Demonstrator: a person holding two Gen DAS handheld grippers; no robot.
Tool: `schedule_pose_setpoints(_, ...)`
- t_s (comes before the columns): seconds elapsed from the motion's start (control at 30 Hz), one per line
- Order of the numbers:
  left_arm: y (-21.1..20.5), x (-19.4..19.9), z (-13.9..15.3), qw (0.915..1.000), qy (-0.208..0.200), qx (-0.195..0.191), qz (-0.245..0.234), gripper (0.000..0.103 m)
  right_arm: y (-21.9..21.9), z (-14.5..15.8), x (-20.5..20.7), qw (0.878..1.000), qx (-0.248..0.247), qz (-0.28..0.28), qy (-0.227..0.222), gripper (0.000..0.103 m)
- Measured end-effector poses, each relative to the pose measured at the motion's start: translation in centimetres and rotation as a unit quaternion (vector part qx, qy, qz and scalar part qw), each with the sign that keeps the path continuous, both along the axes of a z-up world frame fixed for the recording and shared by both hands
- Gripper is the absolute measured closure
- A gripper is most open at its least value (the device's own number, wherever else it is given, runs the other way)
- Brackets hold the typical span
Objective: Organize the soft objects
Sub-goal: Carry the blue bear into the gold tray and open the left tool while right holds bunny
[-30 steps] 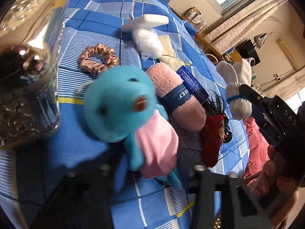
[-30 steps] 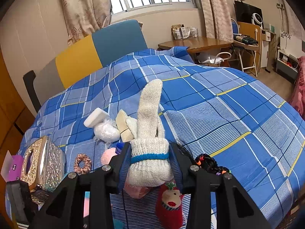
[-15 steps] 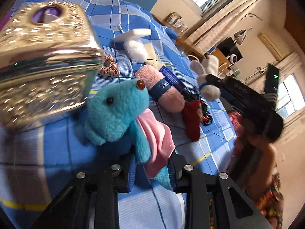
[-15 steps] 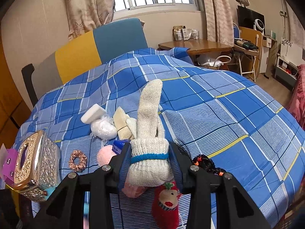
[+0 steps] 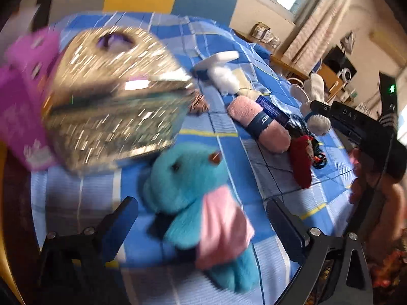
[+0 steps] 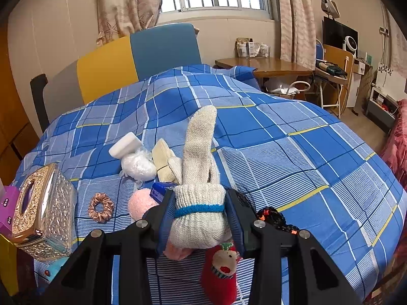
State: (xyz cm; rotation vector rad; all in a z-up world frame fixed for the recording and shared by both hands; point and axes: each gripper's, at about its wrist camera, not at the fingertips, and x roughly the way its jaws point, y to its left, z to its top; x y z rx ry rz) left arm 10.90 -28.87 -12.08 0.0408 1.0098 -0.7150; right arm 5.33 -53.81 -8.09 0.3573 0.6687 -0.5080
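A turquoise plush toy (image 5: 188, 180) with a pink cloth lies on the blue checked bedcover (image 6: 292, 152), between the fingers of my open left gripper (image 5: 201, 218), which do not touch it. My right gripper (image 6: 199, 218) is shut on a cream knitted glove (image 6: 199, 178) with a blue band and holds it above the bed; it also shows in the left wrist view (image 5: 315, 106). On the bed lie a pink rolled towel (image 5: 259, 127), a red Christmas sock (image 6: 221, 272), a brown scrunchie (image 6: 101, 207), a white puff (image 6: 138, 166) and a cream glove (image 6: 165, 161).
A gold tissue box (image 6: 40, 211) and a purple box (image 5: 17, 106) stand at the bed's left edge. A white block (image 6: 125, 145) and a black hair tie (image 6: 277, 219) lie among the items. A wooden desk (image 6: 264, 63) and chair stand beyond the bed.
My left gripper has opened, let go of the turquoise plush and drawn back from it. The right gripper has risen slightly with the cream glove.
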Motion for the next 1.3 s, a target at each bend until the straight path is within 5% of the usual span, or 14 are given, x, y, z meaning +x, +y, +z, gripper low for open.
schedule_pose_setpoints(0.07, -1.4, 0.0, -0.4, 0.9993, -0.023, 0.026, -0.015, 0.006, 0.1, -0.1, 0.2, 1.0, -0.002, 0.002, 0.004, 0.063)
schedule_pose_setpoints(0.17, -2.2, 0.0, -1.3, 0.9964, -0.041, 0.068, -0.028, 0.035, 0.2, -0.2, 0.4, 1.0, -0.009, 0.004, 0.01, 0.063)
schedule_pose_setpoints(0.3, 0.1, 0.6, -1.1, 0.9989, -0.02, 0.026, -0.033, 0.044, 0.4, -0.2, 0.4, 1.0, -0.015, 0.005, 0.012, 0.063)
schedule_pose_setpoints(0.63, 7.5, -0.3, 4.2, 0.9977, -0.019, -0.063, -0.017, 0.044, 1.2, -0.1, 0.7, 0.999, -0.027, 0.024, 0.011, 0.063)
schedule_pose_setpoints(0.87, 15.5, 1.0, 7.8, 0.9954, -0.038, -0.083, 0.029, 0.044, 2.0, 0.4, 0.4, 0.999, -0.03, 0.038, -0.002, 0.063)
schedule_pose_setpoints(1.3, 29.7, 9.9, 4.0, 0.9862, -0.01, -0.005, 0.165, 0.042, 6.8, 2.3, -1.1, 0.994, -0.057, 0.084, -0.052, 0.063)
